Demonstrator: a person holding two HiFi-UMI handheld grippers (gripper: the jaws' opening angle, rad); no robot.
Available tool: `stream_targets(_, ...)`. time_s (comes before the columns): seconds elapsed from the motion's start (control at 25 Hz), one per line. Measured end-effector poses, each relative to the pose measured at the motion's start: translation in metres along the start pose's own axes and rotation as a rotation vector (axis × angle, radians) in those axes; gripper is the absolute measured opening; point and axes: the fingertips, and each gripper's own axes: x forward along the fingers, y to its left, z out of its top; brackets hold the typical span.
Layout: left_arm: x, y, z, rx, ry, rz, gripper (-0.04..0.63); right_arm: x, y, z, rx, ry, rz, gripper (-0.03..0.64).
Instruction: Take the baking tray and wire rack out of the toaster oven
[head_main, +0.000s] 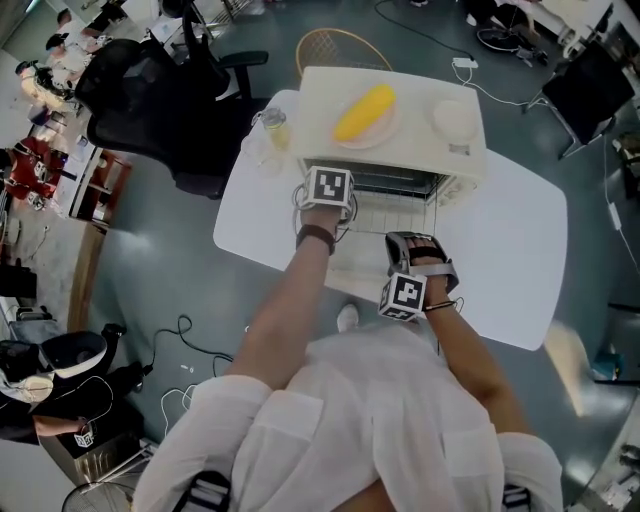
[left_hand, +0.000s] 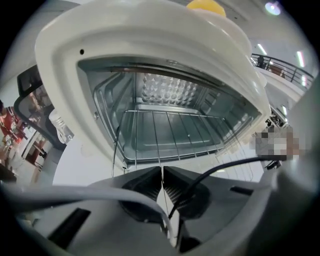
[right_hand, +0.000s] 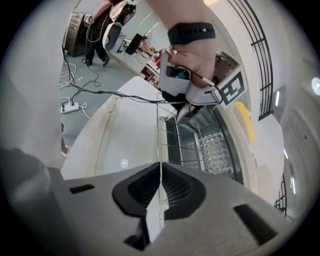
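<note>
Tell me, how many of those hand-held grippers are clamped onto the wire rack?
2. The left gripper is shut on the wire rack at its front edge, by the toaster oven mouth. The right gripper is shut on the same rack further right. None hidden.

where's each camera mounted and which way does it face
Head view: on the person's head, facing steeply down at the toaster oven; both forearms, left gripper and right gripper show.
Left gripper view: on that gripper, facing into the open oven; its shut jaws show.
Right gripper view: on that gripper, facing across the oven mouth; its shut jaws and the left hand show.
Shared: both gripper views show the wire rack, pinched by each.
</note>
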Motion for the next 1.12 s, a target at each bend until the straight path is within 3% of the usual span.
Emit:
stream_targets(0.08,0.002,0.000,-0.001,-0.009,-0.007,0.000,0.018,-0.006,-0.002,0.003,0.005,-0.008,0.015,0.014)
stream_targets(0.16,0.004,0.001,-0.002,-0.015,-0.006,-0.001,0.018,-0.013,-0.009,0.005,0.086,-0.019,0.039,0.014)
stream_targets(0.24,0.005,0.000,-0.002,-0.018,-0.012,-0.005,0.018,-0.016,-0.024,0.004,0.311,-0.026,0.097,0.014)
stream_targets(0.36,0.004,0.001,-0.001,-0.020,-0.026,-0.007,0.018,-0.007,-0.046,-0.002,0.757,-0.015,0.239,0.015)
stream_targets(0.48,0.001,0.003,-0.001,-0.001,-0.023,0.006,0.018,0.014,-0.060,-0.017,0.995,0.055,0.289,0.017)
stream_targets(0.56,0.001,0.002,0.001,0.005,-0.033,0.006,0.018,0.030,-0.068,-0.028,1.076,0.111,0.281,0.019)
stream_targets(0.72,0.002,0.003,-0.004,-0.001,-0.034,0.004,0.018,0.049,-0.075,-0.037,1.283,0.152,0.307,0.084)
stream_targets(0.92,0.003,0.004,-0.009,-0.012,-0.024,-0.004,0.018,0.061,-0.076,-0.048,1.343,0.226,0.297,0.113)
stream_targets(1.12,-0.001,0.000,-0.014,-0.011,-0.018,-0.011,0.018,0.071,-0.061,-0.056,1.418,0.277,0.340,0.118)
